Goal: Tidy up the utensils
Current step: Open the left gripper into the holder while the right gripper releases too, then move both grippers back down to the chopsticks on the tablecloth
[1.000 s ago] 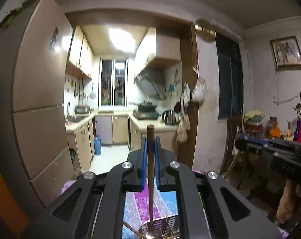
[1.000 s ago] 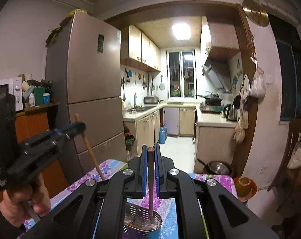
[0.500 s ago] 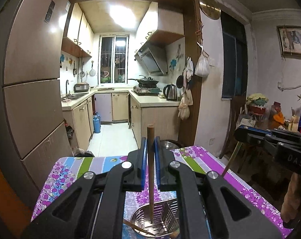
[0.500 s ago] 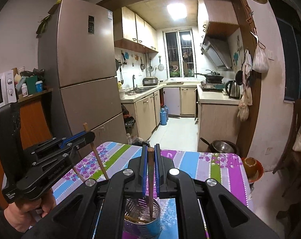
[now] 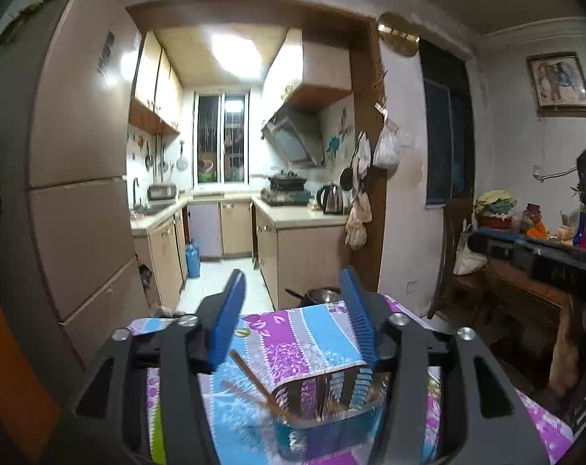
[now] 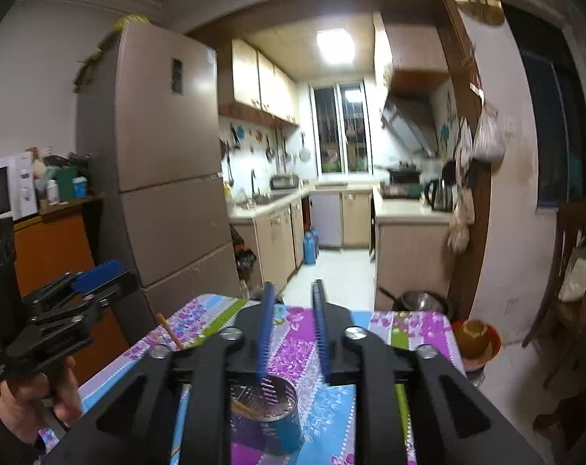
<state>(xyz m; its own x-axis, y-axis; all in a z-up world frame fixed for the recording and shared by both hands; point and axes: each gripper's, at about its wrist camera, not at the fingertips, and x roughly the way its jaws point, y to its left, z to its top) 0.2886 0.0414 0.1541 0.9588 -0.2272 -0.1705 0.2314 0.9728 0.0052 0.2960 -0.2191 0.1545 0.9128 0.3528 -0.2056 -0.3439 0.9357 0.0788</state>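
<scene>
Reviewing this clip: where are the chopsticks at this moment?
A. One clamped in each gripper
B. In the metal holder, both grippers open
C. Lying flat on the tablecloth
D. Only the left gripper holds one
B: the left gripper and right gripper are open and hold nothing, with chopsticks leaning in the metal holder.

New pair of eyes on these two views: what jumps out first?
Both tongs gape wide in the foreground, left tongs and right tongs, blue pads apart and nothing between them. Just below each sits a metal holder on the loud purple-and-blue striped tablecloth, with brown chopsticks leaning inside. Behind, a tall fridge flanks a brightly lit kitchen.
</scene>
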